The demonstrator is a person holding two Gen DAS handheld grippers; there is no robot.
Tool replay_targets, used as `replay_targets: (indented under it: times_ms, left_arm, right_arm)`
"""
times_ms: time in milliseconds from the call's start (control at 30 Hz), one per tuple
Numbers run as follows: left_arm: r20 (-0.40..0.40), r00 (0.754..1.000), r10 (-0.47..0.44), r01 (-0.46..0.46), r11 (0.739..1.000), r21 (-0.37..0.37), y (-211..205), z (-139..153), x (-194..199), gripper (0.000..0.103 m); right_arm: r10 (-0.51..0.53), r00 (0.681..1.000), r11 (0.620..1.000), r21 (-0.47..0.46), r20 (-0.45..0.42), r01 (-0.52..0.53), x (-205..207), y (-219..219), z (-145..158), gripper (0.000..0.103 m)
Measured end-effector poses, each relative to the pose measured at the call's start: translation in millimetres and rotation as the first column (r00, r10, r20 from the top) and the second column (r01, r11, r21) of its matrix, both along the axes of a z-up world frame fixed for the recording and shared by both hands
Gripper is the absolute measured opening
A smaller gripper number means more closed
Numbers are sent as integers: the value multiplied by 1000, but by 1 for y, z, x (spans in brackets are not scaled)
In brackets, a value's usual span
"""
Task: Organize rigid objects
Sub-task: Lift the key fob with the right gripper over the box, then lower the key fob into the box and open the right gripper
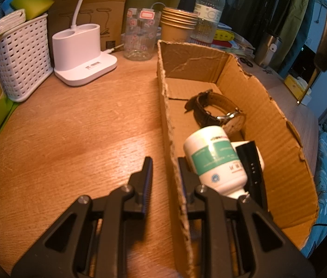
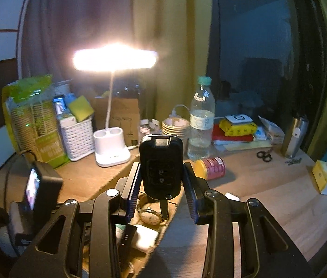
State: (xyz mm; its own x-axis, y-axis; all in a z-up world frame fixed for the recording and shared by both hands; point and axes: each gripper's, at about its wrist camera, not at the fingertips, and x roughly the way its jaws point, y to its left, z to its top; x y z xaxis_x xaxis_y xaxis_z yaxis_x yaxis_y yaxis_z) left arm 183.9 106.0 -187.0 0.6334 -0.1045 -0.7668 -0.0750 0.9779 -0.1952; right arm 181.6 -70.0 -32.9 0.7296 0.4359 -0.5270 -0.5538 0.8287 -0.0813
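car key (image 2: 161, 166): clamped upright between the right gripper (image 2: 161, 180) pads, above the cardboard box (image 1: 267, 125)
box contents: watch (image 1: 219, 113), white bottle (image 1: 216, 159)
left gripper (image 1: 164, 173): narrowed onto the box's left wall
far left: lit desk lamp (image 2: 114, 56), white basket (image 1: 22, 58)

I see a lit desk lamp (image 2: 111, 125); left of its base stands a white woven basket (image 1: 22, 55), right of it a patterned glass (image 1: 140, 34), paper cups (image 1: 178, 23) and a water bottle (image 1: 208, 11).
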Motion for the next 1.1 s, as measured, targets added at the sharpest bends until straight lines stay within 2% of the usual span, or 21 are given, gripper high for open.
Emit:
replay_targets:
  times_ms: [200,567,800,867,933,1100]
  left_arm:
    - [0,1000,0,0,1000,0,0,0,0,21]
    - [1,1000,-2,2,1000,0,0,0,0,21]
    - [0,1000,-1,1,1000,1,0,0,1,21]
    - [0,1000,-1,1,1000,1,0,0,1,21]
    - [0,1000,-1,1,1000,1,0,0,1,21]
    - [1,1000,-5,5,1000,0,0,0,1,21]
  right_arm:
    - [62,998,998,-9,-20,-62,-4,17,-6,38]
    - [116,976,988,-79,-182,-133,15,45,-57,38]
    - [127,972,983,-108,-196,-150,21,57,-63,38]
    - [118,971,982,-119,-209,-145,25,60,-68,40]
    - [117,969,981,-127,-218,-147,27,61,-71,51]
    - [118,965,978,-138,-235,-154,30,63,-77,52]
